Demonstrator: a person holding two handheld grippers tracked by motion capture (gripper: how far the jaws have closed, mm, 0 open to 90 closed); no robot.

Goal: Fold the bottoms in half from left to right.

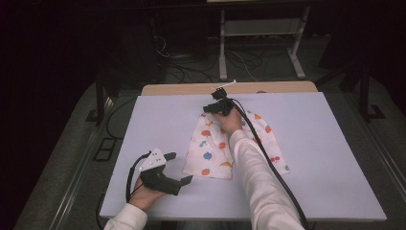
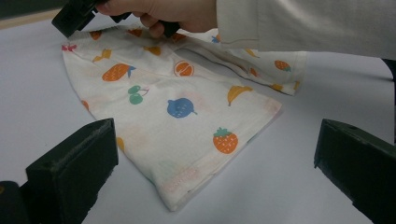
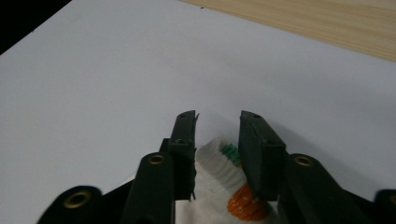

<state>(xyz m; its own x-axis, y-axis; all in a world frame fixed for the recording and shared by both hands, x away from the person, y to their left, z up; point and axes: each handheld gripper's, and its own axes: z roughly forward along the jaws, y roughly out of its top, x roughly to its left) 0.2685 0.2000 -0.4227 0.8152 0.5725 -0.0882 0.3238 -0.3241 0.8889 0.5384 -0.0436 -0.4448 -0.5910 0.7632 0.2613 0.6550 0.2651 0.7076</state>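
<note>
A white cloth (image 1: pixel 210 153) printed with coloured fruit lies folded in the middle of the white mat (image 1: pixel 335 158). My right gripper (image 1: pixel 216 107) is at the cloth's far edge. In the right gripper view the gathered hem of the cloth (image 3: pixel 219 158) is bunched between the two jaws and touches both, so the right gripper (image 3: pixel 217 119) is shut on it. The left gripper view shows that hand and gripper (image 2: pixel 74 16) at the top, over the cloth (image 2: pixel 187 107). My left gripper (image 1: pixel 179 167) rests on the mat left of the cloth's near corner, its jaws wide open and nothing between them (image 2: pixel 217 128).
A strip of the wooden tabletop (image 1: pixel 191 88) shows beyond the mat's far edge. A black cable (image 1: pixel 273 167) trails from the right gripper along the white sleeve. Behind the table, cables and white frame legs (image 1: pixel 222 57) stand on the dark floor.
</note>
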